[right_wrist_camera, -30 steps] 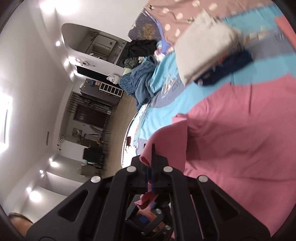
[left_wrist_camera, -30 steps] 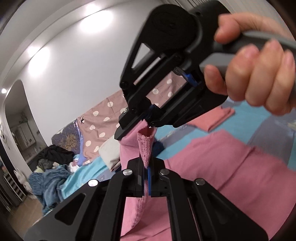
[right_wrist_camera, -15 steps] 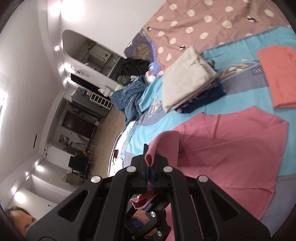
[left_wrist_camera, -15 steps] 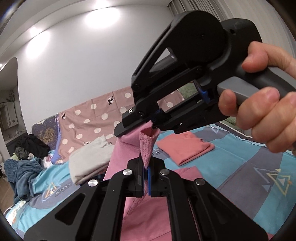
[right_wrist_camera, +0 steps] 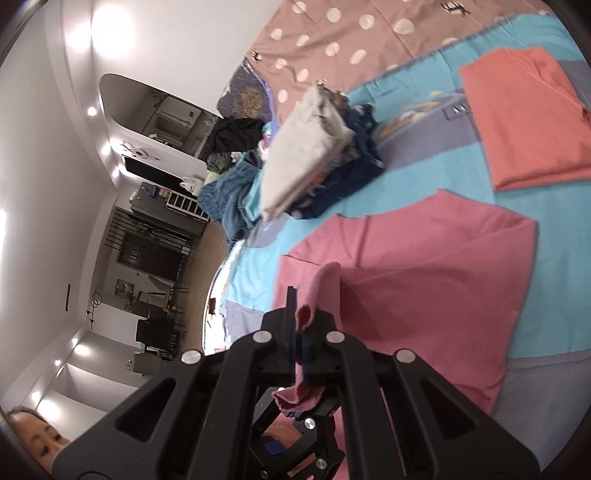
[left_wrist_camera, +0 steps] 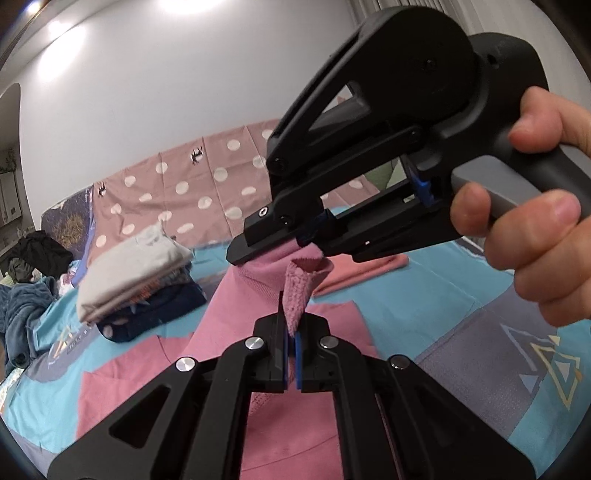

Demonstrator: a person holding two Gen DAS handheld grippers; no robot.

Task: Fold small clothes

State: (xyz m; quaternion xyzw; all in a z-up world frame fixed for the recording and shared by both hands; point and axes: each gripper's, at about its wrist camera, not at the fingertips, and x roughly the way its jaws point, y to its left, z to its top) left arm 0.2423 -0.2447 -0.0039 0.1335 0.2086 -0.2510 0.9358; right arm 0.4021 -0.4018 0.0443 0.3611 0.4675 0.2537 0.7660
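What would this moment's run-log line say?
left gripper: shut on pink knit garment | right gripper: shut on pink knit garment | stage: mid-fold

text: none legible | bedspread (right_wrist_camera: pixel 458 109): small printed lettering, too blurred to read

I see a white wall (left_wrist_camera: pixel 147 110) with bright ceiling spots (right_wrist_camera: pixel 110 22) glaring off it. Below me lies a bed (right_wrist_camera: pixel 546 258) in a turquoise and grey-purple cover, and a pink dotted sheet (left_wrist_camera: pixel 207 192) is draped at its head. In the right wrist view, an arched niche (right_wrist_camera: pixel 155 110) cuts into the wall, with a white shelf (right_wrist_camera: pixel 184 199) under it. The wood floor (right_wrist_camera: pixel 218 243) runs past a dark barred door (right_wrist_camera: pixel 147 251) towards dim furniture that I can't make out. More small spots (right_wrist_camera: pixel 81 350) shine along the far ceiling.
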